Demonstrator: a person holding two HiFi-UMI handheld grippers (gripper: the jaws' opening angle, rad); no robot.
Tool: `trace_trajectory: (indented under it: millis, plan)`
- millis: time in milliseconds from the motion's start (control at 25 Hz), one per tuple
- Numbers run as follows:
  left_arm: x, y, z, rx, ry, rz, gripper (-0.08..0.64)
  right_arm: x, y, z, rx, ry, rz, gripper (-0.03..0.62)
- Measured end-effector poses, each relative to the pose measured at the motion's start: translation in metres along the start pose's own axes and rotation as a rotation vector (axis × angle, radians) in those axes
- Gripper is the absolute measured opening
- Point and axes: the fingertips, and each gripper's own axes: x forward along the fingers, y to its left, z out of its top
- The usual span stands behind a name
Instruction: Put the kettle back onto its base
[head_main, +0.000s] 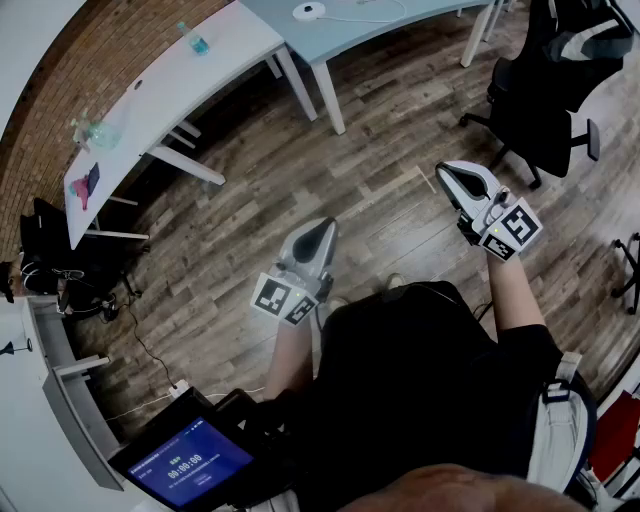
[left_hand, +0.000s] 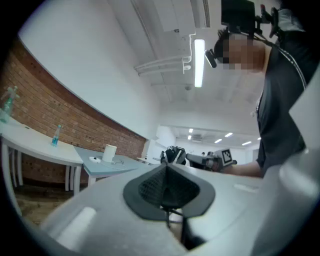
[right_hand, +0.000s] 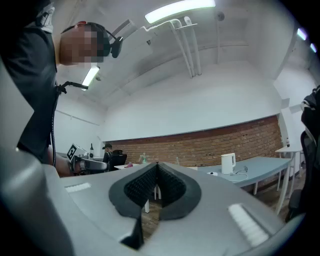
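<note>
Left tongs (head_main: 324, 230) and right tongs (head_main: 452, 175) are both clenched on nothing. The white kettle (right_hand: 227, 163) stands on the far worktop (right_hand: 260, 167), just beside its base (right_hand: 212, 174) and well apart from me. I judge it rigid, smooth-walled and heavier if filled, so I should take hold at the handle.
</note>
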Motion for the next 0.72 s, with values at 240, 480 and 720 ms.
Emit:
trace_trajectory:
  millis: [240,480,720]
  plan:
    - [0.018,-0.004,0.006,-0.010,-0.016,0.008,0.005,-0.027,-0.006,0.003,0.003,0.009,-0.020,0.006]
    - [0.035,-0.015,0.003,0.009,0.013,-0.030,0.005,-0.042,-0.010,0.005,0.011,-0.029,-0.033,0.006]
    - [0.042,-0.020,0.000,-0.012,0.033,-0.048,0.005,-0.040,-0.010,0.006,0.003,-0.039,-0.029,0.006]
